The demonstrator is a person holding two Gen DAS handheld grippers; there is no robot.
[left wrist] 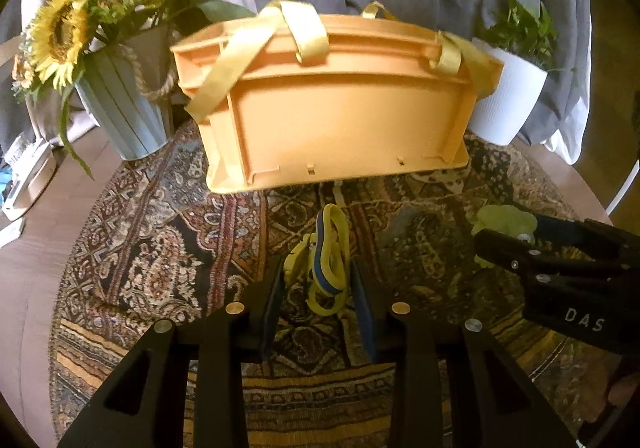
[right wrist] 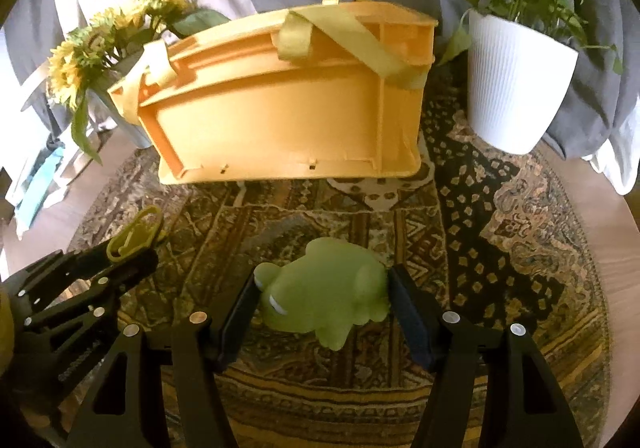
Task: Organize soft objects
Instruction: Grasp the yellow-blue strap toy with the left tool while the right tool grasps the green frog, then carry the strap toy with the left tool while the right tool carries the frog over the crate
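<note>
An orange plastic crate point(left wrist: 332, 104) with yellow fabric straps stands at the back of the patterned rug; it also shows in the right wrist view point(right wrist: 280, 108). My left gripper point(left wrist: 318, 288) is shut on a yellow and blue soft toy point(left wrist: 326, 264), held above the rug. My right gripper point(right wrist: 324, 296) is shut on a green soft frog point(right wrist: 324, 296). The right gripper point(left wrist: 560, 272) with the frog point(left wrist: 502, 222) shows at the right of the left wrist view. The left gripper point(right wrist: 80, 288) with the yellow toy point(right wrist: 134, 234) shows at the left of the right wrist view.
A grey bucket of sunflowers point(left wrist: 120, 104) stands left of the crate, a white pot with a green plant point(right wrist: 516, 84) right of it. A round patterned rug point(right wrist: 500, 228) covers the table. Grey curtains hang behind. Papers lie at the far left point(left wrist: 24, 176).
</note>
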